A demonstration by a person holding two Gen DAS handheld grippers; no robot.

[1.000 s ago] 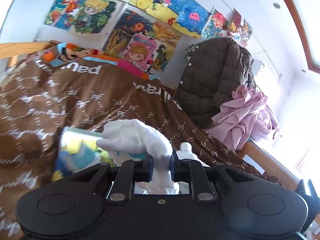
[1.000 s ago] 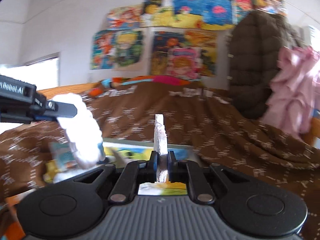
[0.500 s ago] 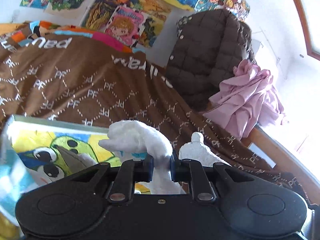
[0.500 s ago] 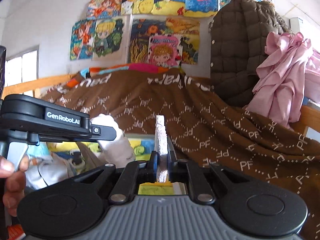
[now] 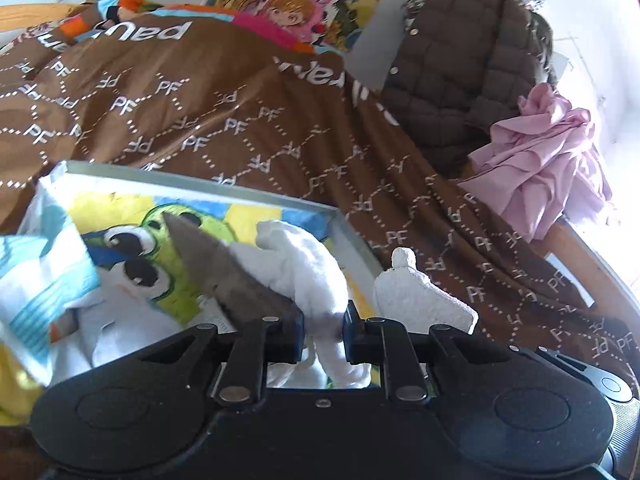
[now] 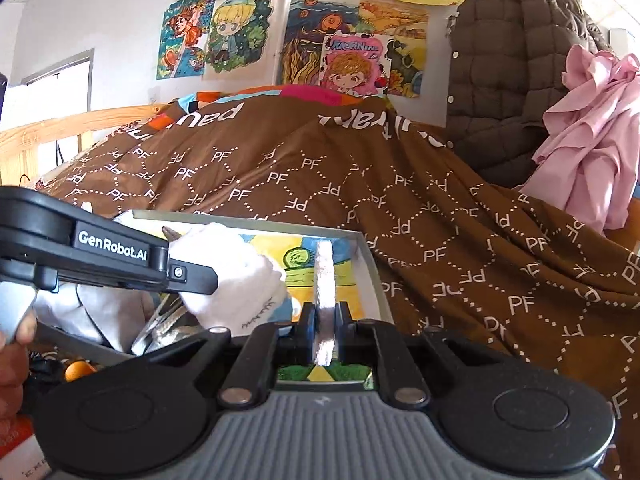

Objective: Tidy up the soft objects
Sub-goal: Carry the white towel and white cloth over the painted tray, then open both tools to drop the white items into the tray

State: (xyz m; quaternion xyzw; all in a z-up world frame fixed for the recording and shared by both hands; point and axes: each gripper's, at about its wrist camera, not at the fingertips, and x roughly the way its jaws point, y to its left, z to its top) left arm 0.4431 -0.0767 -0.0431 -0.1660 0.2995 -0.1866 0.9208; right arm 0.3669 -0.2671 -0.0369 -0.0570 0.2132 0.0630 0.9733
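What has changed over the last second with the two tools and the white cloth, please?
Both tools have come down over the cartoon-printed box. The left tool, jaws just opening slightly, still holds the white cloth. The right tool stays shut on its thin white piece.

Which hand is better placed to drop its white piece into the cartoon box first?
Left, probably. The left gripper holds its white sock above the box interior, jaws just opening. The right gripper is shut on a thin white piece near the box's right wall.
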